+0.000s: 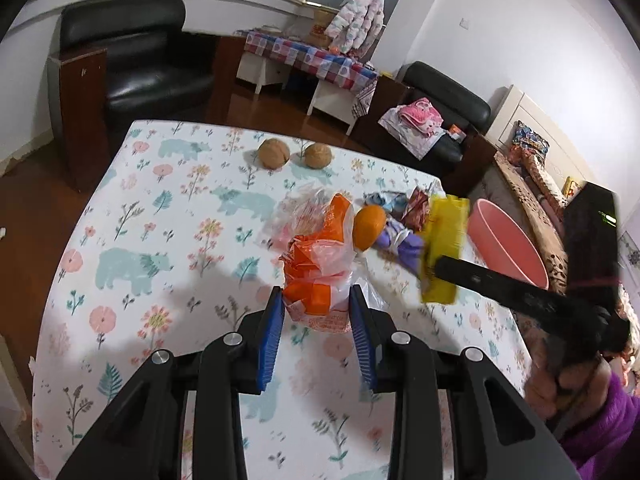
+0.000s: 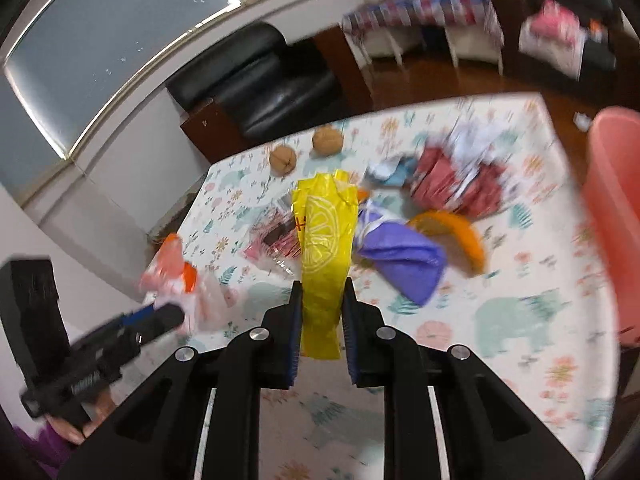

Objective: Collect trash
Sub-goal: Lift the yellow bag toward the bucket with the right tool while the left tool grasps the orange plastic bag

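Yellow wrapper (image 2: 324, 264) sits clamped in my right gripper (image 2: 320, 312), hanging loose above the cloth (image 2: 520, 360); my left gripper (image 1: 318, 312) squeezes the orange bag (image 1: 320, 276). The pink basin (image 2: 612, 208) waits at my right's three o'clock. Thin film could slip free mid-swing, or the dangling tail could snag the purple wrapper (image 2: 400, 256).
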A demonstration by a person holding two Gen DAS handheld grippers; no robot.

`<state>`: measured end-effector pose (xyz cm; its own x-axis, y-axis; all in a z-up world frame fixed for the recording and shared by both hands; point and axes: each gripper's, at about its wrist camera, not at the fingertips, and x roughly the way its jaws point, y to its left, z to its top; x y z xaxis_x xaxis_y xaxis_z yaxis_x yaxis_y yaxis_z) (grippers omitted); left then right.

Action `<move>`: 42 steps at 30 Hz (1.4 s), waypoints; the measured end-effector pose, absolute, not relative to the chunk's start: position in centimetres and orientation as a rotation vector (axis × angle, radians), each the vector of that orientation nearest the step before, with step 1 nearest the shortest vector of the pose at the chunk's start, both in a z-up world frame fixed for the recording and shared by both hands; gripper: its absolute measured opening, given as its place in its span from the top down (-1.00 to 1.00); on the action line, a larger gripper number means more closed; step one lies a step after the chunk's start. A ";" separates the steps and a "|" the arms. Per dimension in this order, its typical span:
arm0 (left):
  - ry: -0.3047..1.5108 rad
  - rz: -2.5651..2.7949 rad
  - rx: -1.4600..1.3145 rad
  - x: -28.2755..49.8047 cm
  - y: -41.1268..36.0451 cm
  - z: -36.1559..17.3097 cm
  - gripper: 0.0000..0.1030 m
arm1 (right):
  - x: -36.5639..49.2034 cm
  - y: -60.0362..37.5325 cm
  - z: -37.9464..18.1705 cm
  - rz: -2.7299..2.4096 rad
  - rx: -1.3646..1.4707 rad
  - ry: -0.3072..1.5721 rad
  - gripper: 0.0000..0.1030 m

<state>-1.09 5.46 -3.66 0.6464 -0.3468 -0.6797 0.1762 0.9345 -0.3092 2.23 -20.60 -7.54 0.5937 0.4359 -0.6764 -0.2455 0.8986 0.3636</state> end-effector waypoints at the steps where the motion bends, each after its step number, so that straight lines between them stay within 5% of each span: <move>1: 0.812 -0.298 -0.207 -1.0 5.0 -3.6 0.38 | 1.7 -21.0 -7.2 0.386 0.223 0.827 0.63; 42: 0.783 -0.266 -0.066 1.9 -9.2 0.1 0.38 | -2.7 -31.2 -7.6 0.333 0.395 0.689 0.63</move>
<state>1.90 -9.24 0.08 0.6771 -0.2613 -0.6880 0.2125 0.9644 -0.1571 -2.71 -31.25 -7.61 0.7250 0.4212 -0.5449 -0.1656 0.8746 0.4557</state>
